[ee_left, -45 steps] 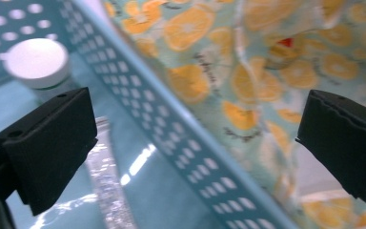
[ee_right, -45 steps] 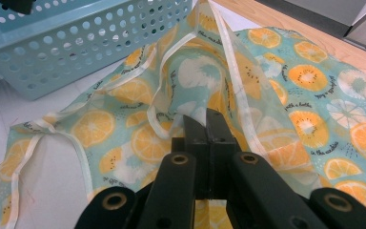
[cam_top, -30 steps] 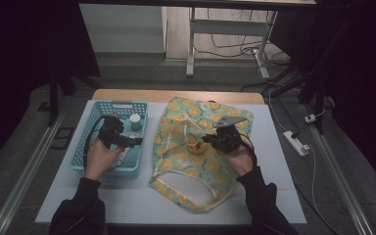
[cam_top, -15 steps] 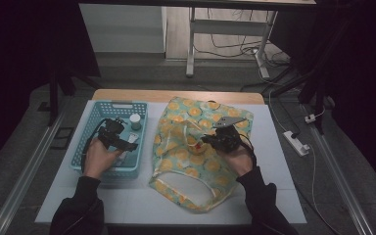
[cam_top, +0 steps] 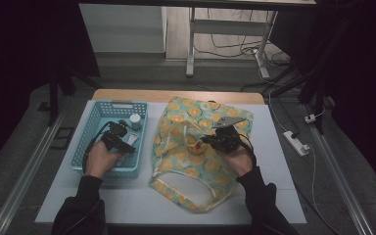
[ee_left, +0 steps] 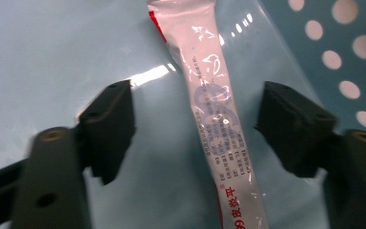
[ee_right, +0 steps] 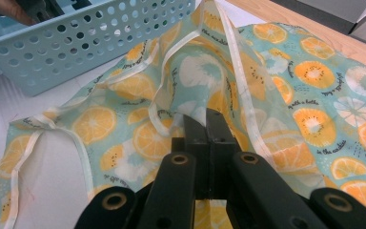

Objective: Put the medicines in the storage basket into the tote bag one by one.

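The left gripper [ee_left: 198, 129] is hanging jaws-down inside the blue basket [cam_top: 94, 128], its two pads [ee_left: 109, 126] standing apart on either side of a long sachet [ee_left: 214, 119]. The jaws have just been closing, yet neither pad is pressing on the sachet; bare basket floor is showing on both sides of it. The sachet is lying flat, its clear wrapper catching the light, and its long axis is running up the left gripper view, straight across the line on which the pads are drawing together. So the pinch, as it looks from here, is going to take the sachet across its narrow width, near the middle of its length. It is sitting slightly closer to the right-hand pad than to the other, so that pad is likely to touch first and nudge it sideways.

Beyond, in the high view, the left gripper [cam_top: 120, 141] is working near the right wall of the basket, just beside a small white-capped jar [cam_top: 135, 120].

The right gripper [ee_right: 205, 126] is holding a fold of the fruit-print bag [ee_right: 314, 86] with its jaws shut tight on the cloth, lifting the mouth into a low tent. The bag [cam_top: 196, 147] is lying just beside the basket, well out of reach of the sachet, so the pickup is falling to the left hand [cam_top: 100, 159] alone.
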`<state>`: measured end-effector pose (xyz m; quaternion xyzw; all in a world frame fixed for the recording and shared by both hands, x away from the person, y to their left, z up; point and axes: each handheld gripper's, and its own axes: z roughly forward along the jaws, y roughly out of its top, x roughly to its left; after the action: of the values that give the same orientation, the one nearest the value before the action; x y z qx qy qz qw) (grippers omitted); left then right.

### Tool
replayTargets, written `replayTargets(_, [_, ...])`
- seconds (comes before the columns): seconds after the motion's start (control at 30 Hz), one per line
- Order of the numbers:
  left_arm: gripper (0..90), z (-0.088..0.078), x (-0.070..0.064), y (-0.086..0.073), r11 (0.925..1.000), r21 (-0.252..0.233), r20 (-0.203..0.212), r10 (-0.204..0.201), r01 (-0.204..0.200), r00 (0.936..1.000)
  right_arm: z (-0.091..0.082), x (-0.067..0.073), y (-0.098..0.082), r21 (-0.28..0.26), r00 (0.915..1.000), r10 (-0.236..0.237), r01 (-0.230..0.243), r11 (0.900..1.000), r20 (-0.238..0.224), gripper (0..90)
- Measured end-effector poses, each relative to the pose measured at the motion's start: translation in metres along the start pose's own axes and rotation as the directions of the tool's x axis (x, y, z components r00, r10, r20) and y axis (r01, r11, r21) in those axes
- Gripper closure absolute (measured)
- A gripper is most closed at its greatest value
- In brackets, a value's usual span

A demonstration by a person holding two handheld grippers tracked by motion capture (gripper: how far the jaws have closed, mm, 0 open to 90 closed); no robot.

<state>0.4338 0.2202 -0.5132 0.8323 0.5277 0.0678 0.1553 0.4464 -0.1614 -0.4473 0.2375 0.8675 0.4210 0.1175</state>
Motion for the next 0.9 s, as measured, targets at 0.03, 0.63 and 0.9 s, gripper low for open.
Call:
replayTargets(0.03, [40.7,0.0001,-0.0002,0.0000,1.0000,0.002,0.004,0.000,0.000,1.0000,0.0000,0.0000,0.0000,0.000,1.0000,0.000,0.000,1.000,0.000,90.0])
replayTargets(0.63, [71.3,-0.0024,0.0018,0.0005,0.9993,-0.002,0.046,-0.036,0.037,0.9983,-0.0001,0.0005,0.0002,0.000,1.0000,0.000,0.000,1.000,0.002,90.0])
replayTargets(0.9, [71.7,-0.0092,0.0011,0.0007,0.9975,-0.046,0.036,-0.052,0.054,0.9980,-0.0003,0.0001,0.0002,-0.002,1.0000,-0.001,0.001,1.000,0.003,90.0])
